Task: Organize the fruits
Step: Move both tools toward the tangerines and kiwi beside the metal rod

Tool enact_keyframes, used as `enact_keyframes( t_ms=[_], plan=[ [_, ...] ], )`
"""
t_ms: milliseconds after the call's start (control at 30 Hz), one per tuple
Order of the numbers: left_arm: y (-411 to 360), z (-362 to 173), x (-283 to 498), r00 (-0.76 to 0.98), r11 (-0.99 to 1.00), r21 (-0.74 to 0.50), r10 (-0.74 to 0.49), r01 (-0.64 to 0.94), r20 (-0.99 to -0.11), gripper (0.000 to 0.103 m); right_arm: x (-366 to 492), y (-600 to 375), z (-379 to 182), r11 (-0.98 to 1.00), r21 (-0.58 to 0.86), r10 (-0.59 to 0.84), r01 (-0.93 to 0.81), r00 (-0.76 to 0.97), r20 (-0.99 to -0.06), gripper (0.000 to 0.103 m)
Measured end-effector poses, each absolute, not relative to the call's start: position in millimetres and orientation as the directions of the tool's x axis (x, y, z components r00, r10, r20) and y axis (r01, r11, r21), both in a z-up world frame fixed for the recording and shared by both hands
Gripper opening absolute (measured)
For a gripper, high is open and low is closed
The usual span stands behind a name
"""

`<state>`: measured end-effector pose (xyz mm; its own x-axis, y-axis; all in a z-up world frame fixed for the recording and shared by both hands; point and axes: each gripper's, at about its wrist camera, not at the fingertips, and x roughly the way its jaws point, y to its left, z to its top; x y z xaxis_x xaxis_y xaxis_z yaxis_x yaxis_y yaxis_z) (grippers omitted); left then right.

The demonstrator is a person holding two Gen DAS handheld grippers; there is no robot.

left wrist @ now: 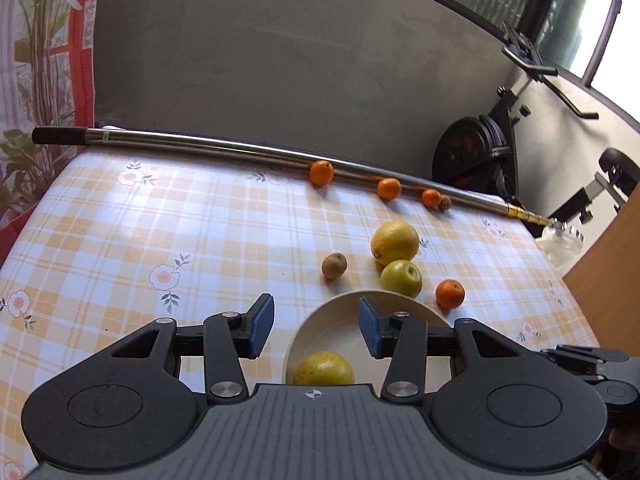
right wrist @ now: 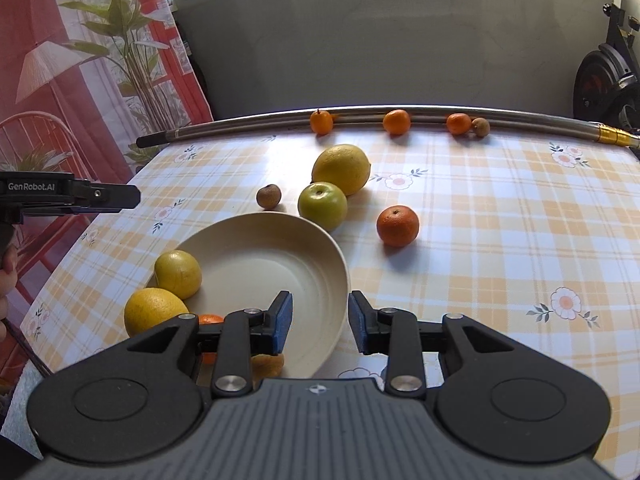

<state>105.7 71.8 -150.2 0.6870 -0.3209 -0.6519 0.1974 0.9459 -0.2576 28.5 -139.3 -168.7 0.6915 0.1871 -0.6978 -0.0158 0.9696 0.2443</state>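
Observation:
A cream bowl (right wrist: 280, 272) sits on the checked tablecloth; it also shows in the left wrist view (left wrist: 340, 336). A yellow citrus (right wrist: 178, 274) rests in its left side, seen too in the left wrist view (left wrist: 323, 368). Beyond the bowl lie a large lemon (right wrist: 342, 168), a green apple (right wrist: 322, 205), a brown kiwi (right wrist: 268, 196) and a mandarin (right wrist: 397, 225). My left gripper (left wrist: 316, 326) is open and empty above the bowl. My right gripper (right wrist: 318, 326) is open and empty over the bowl's near rim.
A metal pole (right wrist: 400, 114) lies along the table's far edge with three small oranges (right wrist: 396, 121) and a kiwi (right wrist: 480, 126) against it. Another yellow citrus (right wrist: 154, 312) and orange fruit (right wrist: 210, 319) lie left of the bowl. An exercise bike (left wrist: 480, 152) stands right.

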Motion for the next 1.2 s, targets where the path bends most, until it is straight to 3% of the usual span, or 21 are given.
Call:
enact_keyframes(
  t_ms=[500, 1200],
  plan=[
    [122, -150, 96, 0.721, 0.931, -0.346, -0.162, -0.114, -0.674, 0.050, 13, -188, -149, 0.941, 0.287, 0.055, 0.177, 0.760, -0.647, 0.034],
    [131, -135, 104, 0.746, 0.940, -0.302, -0.084, -0.161, -0.661, 0.050, 10, -227, -137, 0.911, 0.309, -0.038, 0.272, 0.803, -0.595, 0.034]
  ],
)
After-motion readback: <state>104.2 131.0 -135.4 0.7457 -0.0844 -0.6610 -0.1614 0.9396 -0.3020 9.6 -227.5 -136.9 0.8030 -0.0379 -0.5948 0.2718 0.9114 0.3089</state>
